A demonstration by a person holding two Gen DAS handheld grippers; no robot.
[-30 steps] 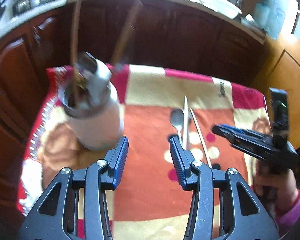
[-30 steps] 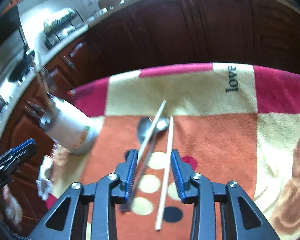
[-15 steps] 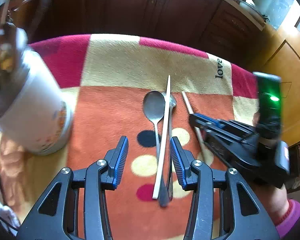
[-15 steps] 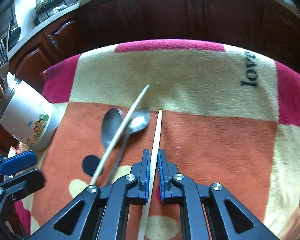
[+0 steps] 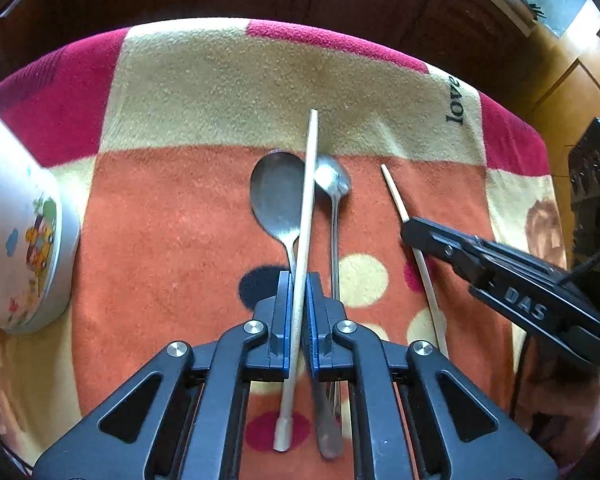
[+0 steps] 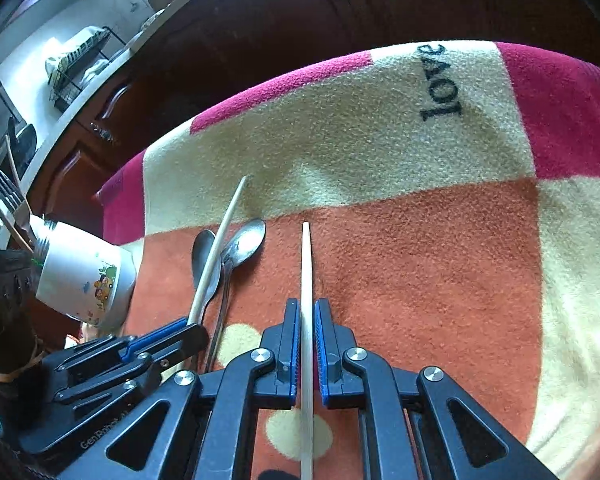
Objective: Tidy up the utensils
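Black left gripper (image 5: 298,312) is clamped on one pale wooden chopstick (image 5: 305,216); the right gripper (image 6: 307,344) pinches its mate (image 6: 306,264). Both sticks lie on the patchwork fleece blanket (image 5: 180,208), beside two steel spoons (image 5: 278,200) (untouched). Farther left, the white cartoon-printed utensil cup (image 6: 84,280) already holds forks; chopsticks and spoons remain.

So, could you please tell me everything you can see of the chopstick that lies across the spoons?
The chopstick is a pale, slim stick, wood by its look, tapering to a thin far tip, with a thicker squared butt near the camera. It lies on the blanket, its far tip reaching the cream patch. It crosses the right edge of the big spoon and passes close by the small spoon. The left gripper has its jaws shut on its middle.
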